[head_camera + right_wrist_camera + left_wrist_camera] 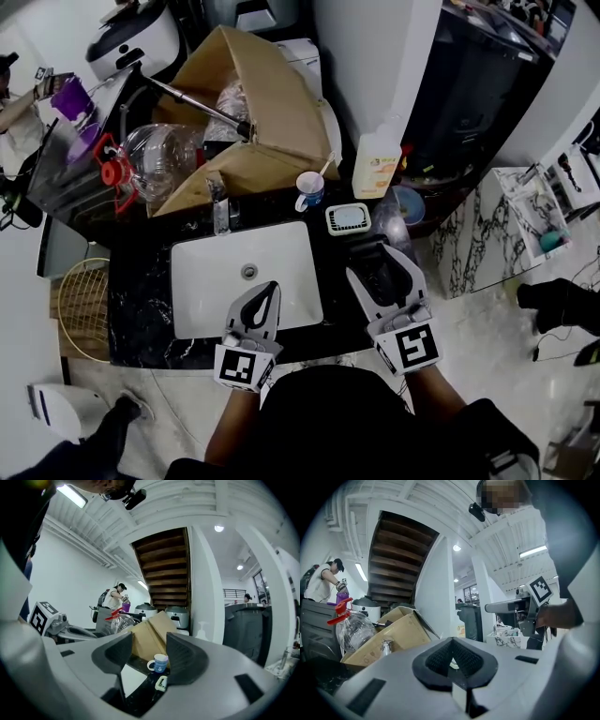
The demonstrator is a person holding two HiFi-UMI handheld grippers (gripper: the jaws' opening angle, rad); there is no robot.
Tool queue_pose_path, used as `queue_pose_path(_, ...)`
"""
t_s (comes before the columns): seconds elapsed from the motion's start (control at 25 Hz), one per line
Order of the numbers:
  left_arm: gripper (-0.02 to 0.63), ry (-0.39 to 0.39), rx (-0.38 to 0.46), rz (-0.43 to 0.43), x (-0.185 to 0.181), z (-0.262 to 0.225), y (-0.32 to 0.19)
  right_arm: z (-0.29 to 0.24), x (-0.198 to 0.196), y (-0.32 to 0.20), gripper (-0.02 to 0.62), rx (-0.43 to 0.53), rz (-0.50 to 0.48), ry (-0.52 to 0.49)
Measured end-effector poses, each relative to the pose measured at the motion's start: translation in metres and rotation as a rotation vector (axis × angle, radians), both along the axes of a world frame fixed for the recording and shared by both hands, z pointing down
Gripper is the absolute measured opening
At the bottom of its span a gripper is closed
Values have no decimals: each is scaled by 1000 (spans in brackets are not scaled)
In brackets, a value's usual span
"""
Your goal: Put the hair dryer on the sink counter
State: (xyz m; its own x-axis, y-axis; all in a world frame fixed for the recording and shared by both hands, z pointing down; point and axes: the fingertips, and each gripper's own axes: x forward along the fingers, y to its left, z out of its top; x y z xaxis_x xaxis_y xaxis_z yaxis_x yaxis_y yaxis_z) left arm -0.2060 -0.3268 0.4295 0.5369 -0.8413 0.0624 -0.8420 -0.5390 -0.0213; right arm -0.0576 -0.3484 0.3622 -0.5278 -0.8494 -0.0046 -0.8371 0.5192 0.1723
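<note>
The black marble sink counter (141, 291) holds a white basin (211, 281). My right gripper (375, 262) hangs over the counter to the right of the basin, jaws open. Between them I see only black: a dark shape or the bare counter, I cannot tell, and no hair dryer is clearly made out. In the right gripper view the right gripper (150, 656) has nothing between its pads; the counter, a cup and a soap dish show through the gap. My left gripper (270, 292) is over the basin's front edge, shut and empty; its pads (440, 660) meet.
A blue-and-white cup (309, 190), a soap dish (348, 218), a soap bottle (377, 161) and the faucet (221, 211) stand along the counter's back. Behind are a cardboard box (253, 103) and a clear water jug (164, 155). A wicker basket (84, 305) sits left.
</note>
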Motion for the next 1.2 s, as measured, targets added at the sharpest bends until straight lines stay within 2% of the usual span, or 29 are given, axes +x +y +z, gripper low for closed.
queue_pose_path(0.44,-5,7,18,-3,-2,-11,1,-36,0,17,110,160,-12,-73)
queue_pose_path(0.68,-5,20,14,-4,-2,-10,0,-36,2,19,53,145,9,-113)
queue_pose_path(0.76,-5,19,18,-4,-2,-10,-1,-38,3,20,7,161,33,-122)
queue_pose_path(0.96,-5,17,41,-7,-4,-8,-3,-40,-1,22,-2,176,9,-106)
queue_pose_path(1.2,-5,23,9,1,1,-9,-3,-39,-6,23,-2,172,-24,-108)
